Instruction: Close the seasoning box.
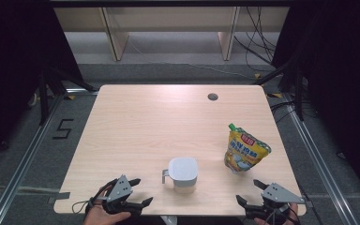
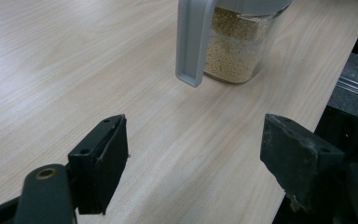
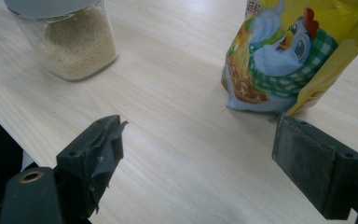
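On right claw view, pouch's (image 3: 289, 51) chicken.

On the table (image 1: 136, 122), a lidded jar (image 1: 183, 174) is placed near the front edge, its handle (image 1: 165, 176) turned left. A pouch (image 1: 244, 151) is stood upright to its right, slightly farther back, apart from it.

Pretty sure we're in a lab recording rig here: a bare wooden desk (image 1: 168, 117) boxed in by black curtains (image 1: 9, 70), metal floor rails (image 1: 23, 159), loose cables (image 1: 258, 42) along the back wall, and a taped "5" (image 1: 63, 129) on grey carpet.
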Action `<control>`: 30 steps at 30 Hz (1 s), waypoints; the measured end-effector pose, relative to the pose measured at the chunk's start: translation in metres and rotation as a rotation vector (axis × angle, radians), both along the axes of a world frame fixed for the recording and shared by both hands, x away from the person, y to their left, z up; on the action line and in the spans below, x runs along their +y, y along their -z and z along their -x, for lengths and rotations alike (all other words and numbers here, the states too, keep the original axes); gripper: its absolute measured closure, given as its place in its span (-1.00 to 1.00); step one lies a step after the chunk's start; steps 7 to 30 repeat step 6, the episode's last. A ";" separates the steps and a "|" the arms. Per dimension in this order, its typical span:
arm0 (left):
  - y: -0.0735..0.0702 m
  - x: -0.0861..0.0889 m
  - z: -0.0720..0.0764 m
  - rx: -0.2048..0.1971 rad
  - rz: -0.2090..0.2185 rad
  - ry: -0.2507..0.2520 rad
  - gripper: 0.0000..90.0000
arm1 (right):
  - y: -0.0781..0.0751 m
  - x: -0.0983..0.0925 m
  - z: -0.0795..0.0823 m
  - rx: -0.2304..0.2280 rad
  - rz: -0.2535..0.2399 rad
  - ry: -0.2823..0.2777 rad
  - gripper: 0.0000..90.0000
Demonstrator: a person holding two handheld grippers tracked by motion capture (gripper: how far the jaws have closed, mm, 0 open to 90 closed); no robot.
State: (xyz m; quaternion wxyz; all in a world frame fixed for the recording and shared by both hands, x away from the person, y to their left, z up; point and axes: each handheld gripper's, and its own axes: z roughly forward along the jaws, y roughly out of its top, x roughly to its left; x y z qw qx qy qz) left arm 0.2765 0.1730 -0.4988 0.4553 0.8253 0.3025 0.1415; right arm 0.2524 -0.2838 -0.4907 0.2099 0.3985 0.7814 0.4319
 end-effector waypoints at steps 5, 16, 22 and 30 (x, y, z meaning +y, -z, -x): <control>0.001 0.000 -0.002 -0.014 -0.018 0.024 -0.49 | 0.000 0.000 0.000 0.000 0.001 0.006 -0.61; 0.001 0.000 -0.002 -0.014 -0.018 0.024 -0.49 | 0.000 0.000 0.000 0.000 0.001 0.006 -0.61; 0.001 0.000 -0.002 -0.014 -0.018 0.024 -0.49 | 0.000 0.000 0.000 0.000 0.001 0.006 -0.61; 0.001 0.000 -0.002 -0.014 -0.018 0.024 -0.49 | 0.000 0.000 0.000 0.000 0.001 0.006 -0.61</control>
